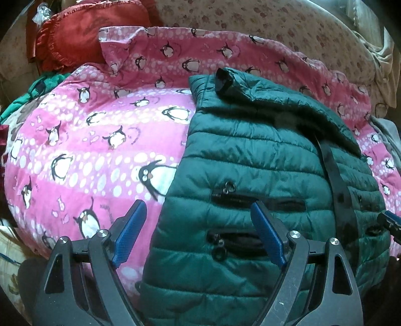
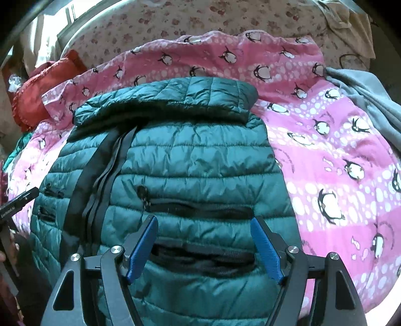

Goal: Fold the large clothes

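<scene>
A dark green quilted puffer jacket [image 1: 250, 155] lies front up on a pink penguin-print blanket [image 1: 87, 140]. One sleeve is folded across its top, the black cuff [image 1: 224, 80] pointing up. A black zipper strip [image 1: 335, 175] runs down its middle. My left gripper [image 1: 198, 208] is open over the jacket's left edge near its zip pockets, holding nothing. In the right wrist view the jacket [image 2: 188, 155] fills the centre, the sleeve folded across its top. My right gripper [image 2: 204, 223] is open above the lower right pockets [image 2: 200, 208], empty. The left gripper's edge [image 2: 17, 203] shows at the left.
A red frilled cushion [image 1: 82, 37] lies at the back left. A floral sheet [image 1: 275, 20] covers the bed behind the blanket [image 2: 338, 150]. Grey cloth [image 2: 371, 107] lies at the right edge. Green fabric [image 1: 17, 100] bunches at the left.
</scene>
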### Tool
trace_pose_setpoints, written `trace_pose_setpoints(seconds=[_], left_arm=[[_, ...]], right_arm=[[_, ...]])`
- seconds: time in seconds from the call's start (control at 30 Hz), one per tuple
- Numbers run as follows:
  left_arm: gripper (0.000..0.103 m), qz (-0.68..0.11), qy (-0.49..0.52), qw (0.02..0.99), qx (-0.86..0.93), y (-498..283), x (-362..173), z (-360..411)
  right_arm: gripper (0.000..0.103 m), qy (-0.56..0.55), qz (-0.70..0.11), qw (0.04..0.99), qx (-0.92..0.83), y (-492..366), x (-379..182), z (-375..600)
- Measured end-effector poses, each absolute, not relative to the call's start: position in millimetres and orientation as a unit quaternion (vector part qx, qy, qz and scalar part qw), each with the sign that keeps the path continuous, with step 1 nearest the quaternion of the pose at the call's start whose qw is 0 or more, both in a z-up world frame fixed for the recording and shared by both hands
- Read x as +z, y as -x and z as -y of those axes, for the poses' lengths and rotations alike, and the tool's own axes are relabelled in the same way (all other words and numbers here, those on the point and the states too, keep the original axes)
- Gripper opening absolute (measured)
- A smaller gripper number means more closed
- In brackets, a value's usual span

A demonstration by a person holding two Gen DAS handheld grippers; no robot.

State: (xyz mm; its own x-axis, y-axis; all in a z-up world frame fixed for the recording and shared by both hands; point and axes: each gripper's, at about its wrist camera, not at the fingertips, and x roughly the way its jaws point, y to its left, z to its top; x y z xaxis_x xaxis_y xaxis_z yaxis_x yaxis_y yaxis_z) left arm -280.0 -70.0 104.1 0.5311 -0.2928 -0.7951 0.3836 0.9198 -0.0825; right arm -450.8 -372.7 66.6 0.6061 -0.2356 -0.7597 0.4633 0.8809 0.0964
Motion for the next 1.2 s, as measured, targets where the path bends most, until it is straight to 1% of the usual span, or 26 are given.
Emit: trace_pose_setpoints(seconds=[0.27, 0.53, 1.2], left_arm=[[0.085, -0.454, -0.048, 0.868, -0.194, 288.6, 99.7, 63.6], [0.085, -0.483, -0.031, 0.853, -0.195, 293.4, 88.8, 49.2], [0.085, -0.502, -0.015, 0.844, -0.188, 301.4, 83.7, 24.7]], right_arm=[[0.074, -0.15, -0.399, 0.882, -0.199, 464.8, 61.2, 369.6], [0.074, -0.15, -0.406, 0.881, -0.193, 478.3, 58.3, 367.2], [0.074, -0.159, -0.415, 0.878, -0.179, 484.3, 56.4, 351.7]])
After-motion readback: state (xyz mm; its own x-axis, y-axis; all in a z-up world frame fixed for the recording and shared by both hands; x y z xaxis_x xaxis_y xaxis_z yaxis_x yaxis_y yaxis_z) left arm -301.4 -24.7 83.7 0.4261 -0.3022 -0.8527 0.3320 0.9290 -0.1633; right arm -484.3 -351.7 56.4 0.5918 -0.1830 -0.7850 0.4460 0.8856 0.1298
